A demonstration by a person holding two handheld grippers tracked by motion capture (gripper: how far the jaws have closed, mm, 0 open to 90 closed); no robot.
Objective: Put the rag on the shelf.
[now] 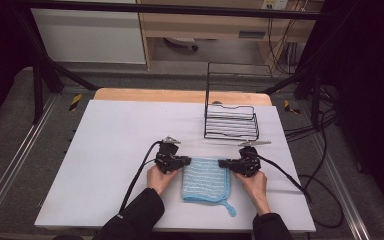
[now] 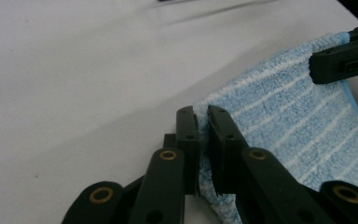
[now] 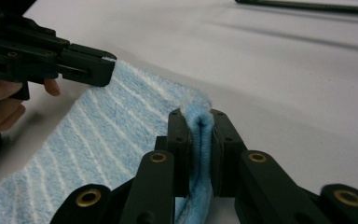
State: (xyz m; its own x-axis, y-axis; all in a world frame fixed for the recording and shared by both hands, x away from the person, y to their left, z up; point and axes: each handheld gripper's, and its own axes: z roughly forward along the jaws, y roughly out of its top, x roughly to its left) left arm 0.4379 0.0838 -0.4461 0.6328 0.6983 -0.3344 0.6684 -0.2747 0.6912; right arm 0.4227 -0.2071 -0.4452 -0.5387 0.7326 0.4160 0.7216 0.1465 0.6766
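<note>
A light blue striped cloth (image 1: 206, 180) lies folded on the white table (image 1: 115, 145), with a hanging loop at its near right corner. My left gripper (image 1: 186, 161) pinches the cloth's far left corner; in the left gripper view its jaws (image 2: 202, 119) are pressed on the cloth (image 2: 298, 121) edge. My right gripper (image 1: 223, 163) holds the far right corner, and in the right gripper view the cloth (image 3: 98, 140) is bunched between its jaws (image 3: 199, 122). Each gripper view also shows the other gripper on the opposite corner.
A black wire rack (image 1: 231, 120) stands on the table behind the cloth, toward the right. Cables trail from both grippers across the table and off its right side. Broad bare table lies to the left.
</note>
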